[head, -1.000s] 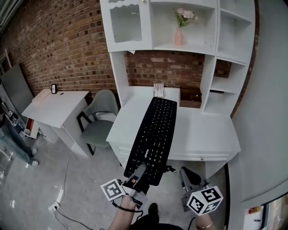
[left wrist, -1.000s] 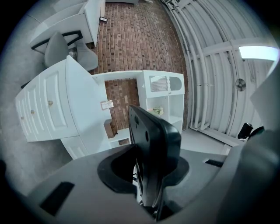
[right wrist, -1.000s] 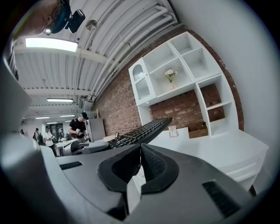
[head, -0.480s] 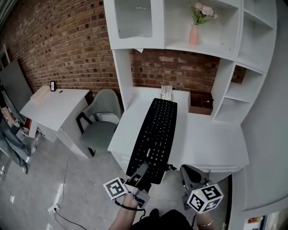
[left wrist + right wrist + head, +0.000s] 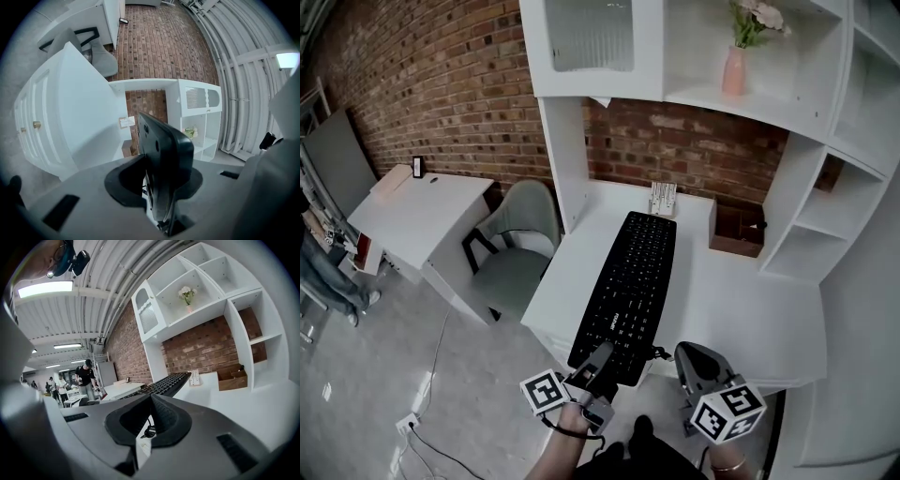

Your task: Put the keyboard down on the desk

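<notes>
Head view: the black keyboard (image 5: 630, 281) lies lengthwise across the white desk (image 5: 741, 300), running from the front edge towards the back edge. Its near end sticks out past the front edge, where the left gripper (image 5: 602, 354) grips it. Whether the far end touches the desk top cannot be told here. The right gripper (image 5: 692, 354) hangs just off the front edge, beside the keyboard's near right corner and apart from it. A small white stand (image 5: 663, 200) sits at the back edge just beyond the keyboard, and a wooden box (image 5: 736, 234) is near the back right corner. A grey-green chair (image 5: 516, 244) stands off the desk's left edge.

Left gripper view: the left gripper (image 5: 161, 183) has its jaws clamped on the short end of the keyboard (image 5: 161, 154), seen edge-on with its underside showing. The desk (image 5: 79, 108) is behind it.

Right gripper view: the right gripper (image 5: 150, 399) has its jaw tips together with nothing between them. Beyond them the keyboard (image 5: 164, 383) stretches over the desk (image 5: 243, 399) towards the stand (image 5: 194, 377), its near part clear of the top.
</notes>
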`<state>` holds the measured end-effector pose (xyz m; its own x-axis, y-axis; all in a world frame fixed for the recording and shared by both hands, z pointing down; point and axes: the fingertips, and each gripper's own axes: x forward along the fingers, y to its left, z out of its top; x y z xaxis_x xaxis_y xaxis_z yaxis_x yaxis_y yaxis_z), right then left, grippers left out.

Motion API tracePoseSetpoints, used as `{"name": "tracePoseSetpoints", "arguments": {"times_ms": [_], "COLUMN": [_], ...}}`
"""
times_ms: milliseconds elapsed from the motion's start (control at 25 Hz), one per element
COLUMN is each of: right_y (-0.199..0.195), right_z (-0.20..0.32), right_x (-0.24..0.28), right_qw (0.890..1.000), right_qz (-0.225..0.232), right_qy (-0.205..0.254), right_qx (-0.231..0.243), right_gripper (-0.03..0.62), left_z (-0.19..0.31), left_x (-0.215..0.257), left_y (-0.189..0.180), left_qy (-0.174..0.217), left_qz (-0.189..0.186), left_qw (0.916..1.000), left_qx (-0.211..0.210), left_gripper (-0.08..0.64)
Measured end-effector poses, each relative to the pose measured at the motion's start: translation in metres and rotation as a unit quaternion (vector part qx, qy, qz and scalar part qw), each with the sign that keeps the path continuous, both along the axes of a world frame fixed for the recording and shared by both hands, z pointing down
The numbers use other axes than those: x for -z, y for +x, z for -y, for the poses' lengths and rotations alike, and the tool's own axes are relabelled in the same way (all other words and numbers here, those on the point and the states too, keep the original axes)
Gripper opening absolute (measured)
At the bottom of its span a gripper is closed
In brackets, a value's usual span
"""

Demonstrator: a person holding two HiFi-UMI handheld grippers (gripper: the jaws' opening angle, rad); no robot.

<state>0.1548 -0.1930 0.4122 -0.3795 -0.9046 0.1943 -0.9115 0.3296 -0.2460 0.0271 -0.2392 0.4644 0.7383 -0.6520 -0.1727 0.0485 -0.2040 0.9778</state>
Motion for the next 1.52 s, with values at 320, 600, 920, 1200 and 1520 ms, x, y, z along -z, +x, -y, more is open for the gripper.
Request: {"name": "tracePoseSetpoints", "arguments": {"times_ms": [320, 600, 920, 1200, 1520], "right_y": [0.012, 0.016, 0.020, 0.010, 0.007], "right_z": [0.053, 0.077, 0.088, 0.083, 0.072], "right_x": [-0.022, -0.039, -0.051, -0.063, -0.070], "right_qw": [0.999, 0.997, 0.995, 0.994, 0.993], "right_qz": [0.003, 0.009, 0.007, 0.003, -0.001], "right_qy": [-0.028, -0.052, -0.069, -0.083, -0.092], "right_qx": [0.039, 0.060, 0.065, 0.075, 0.073], "right_gripper": [0.005, 0.005, 0.006, 0.005, 0.005], "left_z": [0.044, 0.066, 0.072, 0.072, 0.062], "left_x": [-0.030, -0.063, -0.090, -0.107, -0.143], "left_y": [0.010, 0.013, 0.010, 0.006, 0.002], "left_qy": [-0.026, -0.055, -0.081, -0.087, -0.116], "left_qz": [0.015, 0.028, 0.029, 0.020, 0.059], "left_qw": [0.9990, 0.9972, 0.9952, 0.9949, 0.9906], "left_qx": [0.032, 0.043, 0.046, 0.046, 0.043], "left_gripper": [0.095, 0.097, 0.095, 0.095, 0.091]}}
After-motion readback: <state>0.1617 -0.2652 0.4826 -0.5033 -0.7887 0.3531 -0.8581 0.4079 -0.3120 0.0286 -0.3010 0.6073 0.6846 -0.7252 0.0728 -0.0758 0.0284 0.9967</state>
